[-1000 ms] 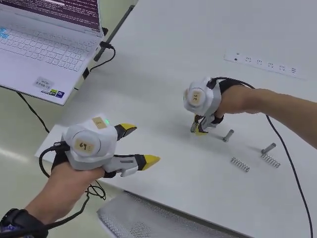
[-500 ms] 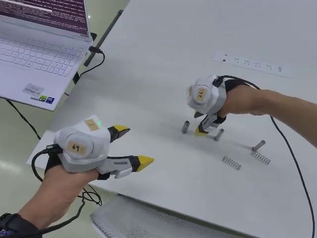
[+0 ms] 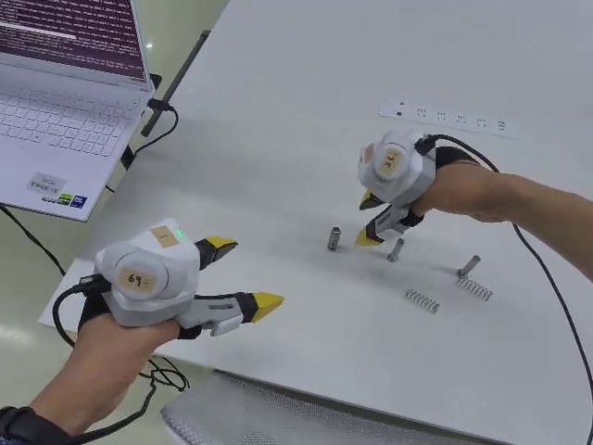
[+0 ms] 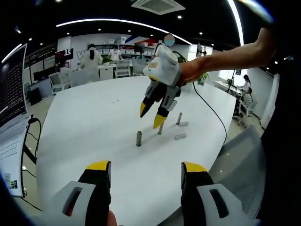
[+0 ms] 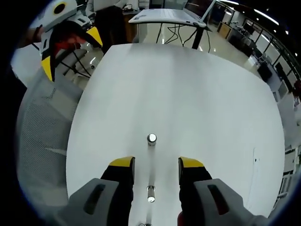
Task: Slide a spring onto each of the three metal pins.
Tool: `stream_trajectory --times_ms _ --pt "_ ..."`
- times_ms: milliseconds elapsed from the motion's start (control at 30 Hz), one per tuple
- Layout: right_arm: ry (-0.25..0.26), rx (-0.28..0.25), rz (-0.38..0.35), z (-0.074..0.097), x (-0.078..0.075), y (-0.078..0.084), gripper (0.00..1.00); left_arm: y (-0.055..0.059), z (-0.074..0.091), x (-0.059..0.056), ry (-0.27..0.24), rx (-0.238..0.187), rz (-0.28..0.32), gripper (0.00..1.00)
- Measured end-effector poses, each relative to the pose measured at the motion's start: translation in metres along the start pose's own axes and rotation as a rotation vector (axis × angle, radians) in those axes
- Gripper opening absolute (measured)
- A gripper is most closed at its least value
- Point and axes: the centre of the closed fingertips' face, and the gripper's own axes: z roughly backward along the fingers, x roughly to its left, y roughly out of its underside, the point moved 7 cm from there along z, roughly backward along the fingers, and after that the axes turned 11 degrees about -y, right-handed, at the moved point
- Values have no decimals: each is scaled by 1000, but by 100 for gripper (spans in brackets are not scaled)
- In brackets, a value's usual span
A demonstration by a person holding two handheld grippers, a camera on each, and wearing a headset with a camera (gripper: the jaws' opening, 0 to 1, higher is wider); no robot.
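White table (image 3: 278, 111), with a laptop (image 3: 65, 93) at far left and a power strip (image 3: 451, 119) along the far side. Left gripper (image 3: 243, 272) hangs at the near-left edge, jaws wide apart, empty. Right gripper (image 3: 366, 219) is over mid-table with its tips pointing down, jaws also apart, gripping nothing. Its lower tip sits between the left pin (image 3: 334, 238) and the middle pin (image 3: 396, 249). 3 pins stand in a row, the right pin (image 3: 469, 266) last. In the left gripper view the left pin looks ribbed, like a coil already on it; the other 2 look bare. 2 loose springs lie flat on the table. The near spring (image 3: 422, 299) is in front of the gap between the middle and right pins. The far spring (image 3: 474, 287) is just beside the right pin's base.
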Motion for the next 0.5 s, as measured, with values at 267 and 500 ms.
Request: stream_trajectory --times_ms 267,500 --pt "70 -93 -72 26 4 12 37 -5 -2 0 0 -4 3 57" --pt "116 -200 -154 48 9 27 39 -7 -4 -2 7 -3 -2 58"
